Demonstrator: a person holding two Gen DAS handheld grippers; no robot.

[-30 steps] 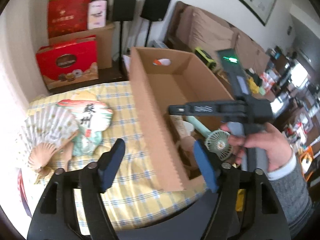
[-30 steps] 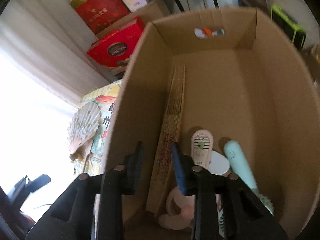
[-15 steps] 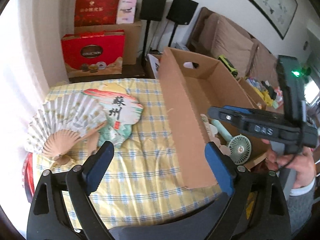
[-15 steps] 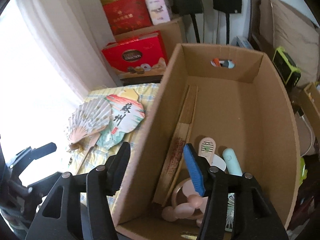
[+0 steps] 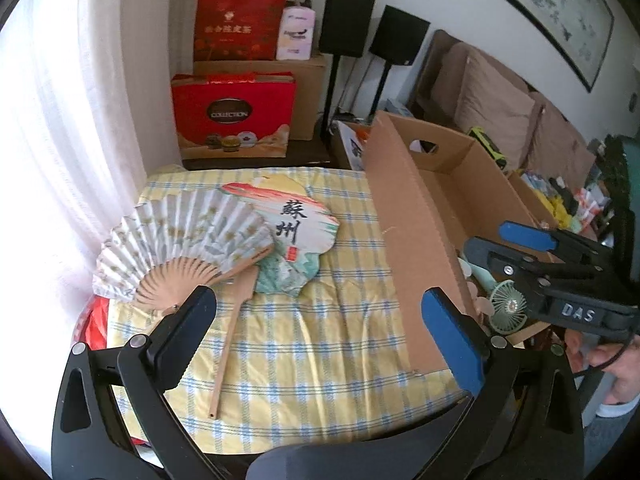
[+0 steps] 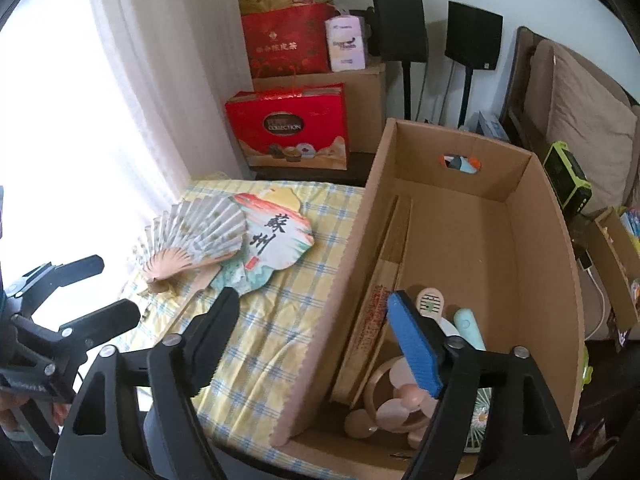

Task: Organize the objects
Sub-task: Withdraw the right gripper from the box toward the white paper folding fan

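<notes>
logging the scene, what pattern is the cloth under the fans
Yellow and white check with thin blue lines, on the tablecloth; clearest in the left wrist view.

Matt corrugated cardboard box (image 6: 472,240), pleated paper fan (image 5: 188,240) on wooden ribs, checked cloth (image 5: 320,340).

Ahead and left of the left gripper (image 5: 320,334), the folding fan (image 5: 182,242) overlaps the flat paddle fan (image 5: 298,236) on the tablecloth (image 5: 320,364). The cardboard box (image 5: 416,240) stands to its right, holding handheld fans (image 6: 400,396) near the right gripper (image 6: 316,340).
</notes>
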